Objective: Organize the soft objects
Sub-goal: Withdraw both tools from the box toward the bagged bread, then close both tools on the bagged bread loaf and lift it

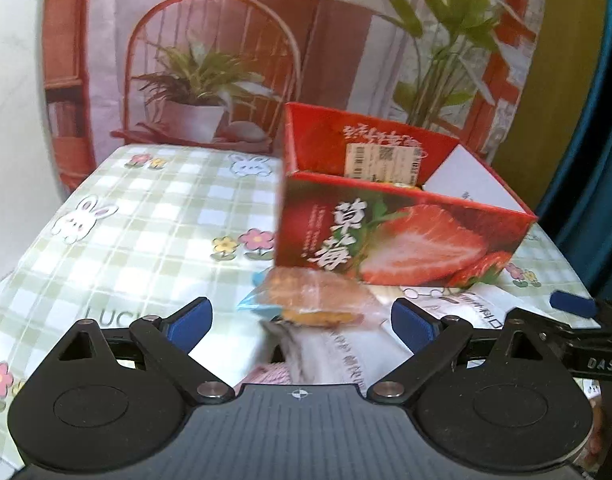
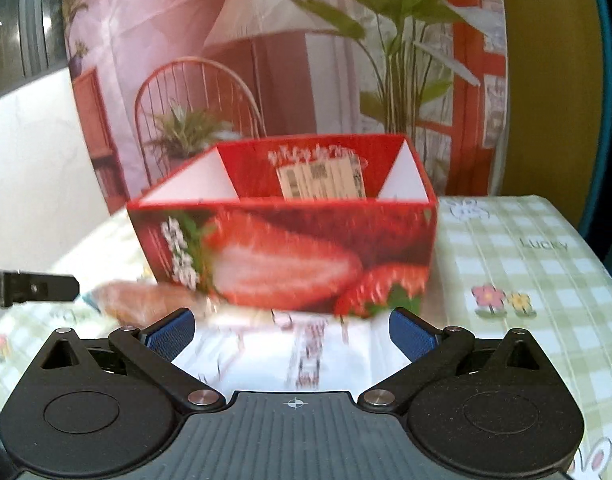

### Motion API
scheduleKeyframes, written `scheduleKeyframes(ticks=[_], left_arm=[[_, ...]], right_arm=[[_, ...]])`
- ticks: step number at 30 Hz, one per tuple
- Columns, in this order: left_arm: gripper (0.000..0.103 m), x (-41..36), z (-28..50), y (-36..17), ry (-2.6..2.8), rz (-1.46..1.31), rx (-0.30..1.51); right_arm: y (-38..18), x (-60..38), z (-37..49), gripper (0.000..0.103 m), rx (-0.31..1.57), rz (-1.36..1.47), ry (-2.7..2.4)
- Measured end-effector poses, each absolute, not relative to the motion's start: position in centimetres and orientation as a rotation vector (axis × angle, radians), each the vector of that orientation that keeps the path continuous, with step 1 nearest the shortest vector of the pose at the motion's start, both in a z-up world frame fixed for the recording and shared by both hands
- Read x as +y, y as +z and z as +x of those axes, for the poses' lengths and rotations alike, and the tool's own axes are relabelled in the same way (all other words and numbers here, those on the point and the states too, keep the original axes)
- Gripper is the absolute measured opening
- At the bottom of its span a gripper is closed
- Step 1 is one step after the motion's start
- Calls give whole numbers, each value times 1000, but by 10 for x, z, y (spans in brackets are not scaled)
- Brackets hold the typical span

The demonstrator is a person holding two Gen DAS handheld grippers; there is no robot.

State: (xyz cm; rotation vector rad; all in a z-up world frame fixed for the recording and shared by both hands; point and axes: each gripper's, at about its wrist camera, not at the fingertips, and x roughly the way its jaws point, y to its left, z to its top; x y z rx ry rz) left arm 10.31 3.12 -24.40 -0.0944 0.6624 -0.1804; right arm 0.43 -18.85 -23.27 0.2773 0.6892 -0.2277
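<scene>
Two grippers are seen over a table covered with a green checked cloth (image 1: 154, 216) that carries rabbit and flower prints. The left gripper (image 1: 302, 322) is held with its jaws wide apart, and its blue pads (image 1: 190, 322) are pressed on nothing. Between and just beyond these pads a bread packet (image 1: 310, 300) in clear wrap with a light blue edge is seen, blurred; it lies on top of a white wrapped packet (image 1: 338, 356) with printed text. Whether the bread packet is touched by either pad cannot be told, but a clear gap is visible on both sides. Under the white packet something pink (image 1: 270, 378) is partly hidden.

The right gripper (image 2: 292, 334) is also spread wide, with nothing clamped between its blue pads (image 2: 410, 336). A white packet (image 2: 290, 352) with printed lines lies below and between them, blurred. To the left of it the bread packet (image 2: 146, 300) is visible, and a black part of the left gripper enters from the left edge.

Just behind these soft things a red strawberry box (image 1: 402, 240) is standing open on the cloth. On its inner back wall a barcode label (image 2: 322, 182) is stuck. What lies on the floor of the box cannot be seen. Behind the table a printed backdrop (image 1: 210, 40) with a chair and plants is hung.
</scene>
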Motion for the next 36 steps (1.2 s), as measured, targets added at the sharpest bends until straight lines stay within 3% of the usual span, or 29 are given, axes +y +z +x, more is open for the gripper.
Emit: scheduleKeyframes(ticks=[10,15,20,25,36], left_arm=[[89,56,105,-241,-161,-154,658],[76,68,124,-238,-176,-182,668],[56,74,151,-242,-217,-193,710],[54,73,176,-254,-257,-212,764],[53,67,202,-277,-345,-257,857]], right_arm=[[-232,-191,-5,103,683,324,-246],[-235,-193,1,102,689,342,-212],[-239,-188,19,89,708,332,-152],[-243,-178,46,80,739,317,-76],[-253,-131,109,78,828,217,108]])
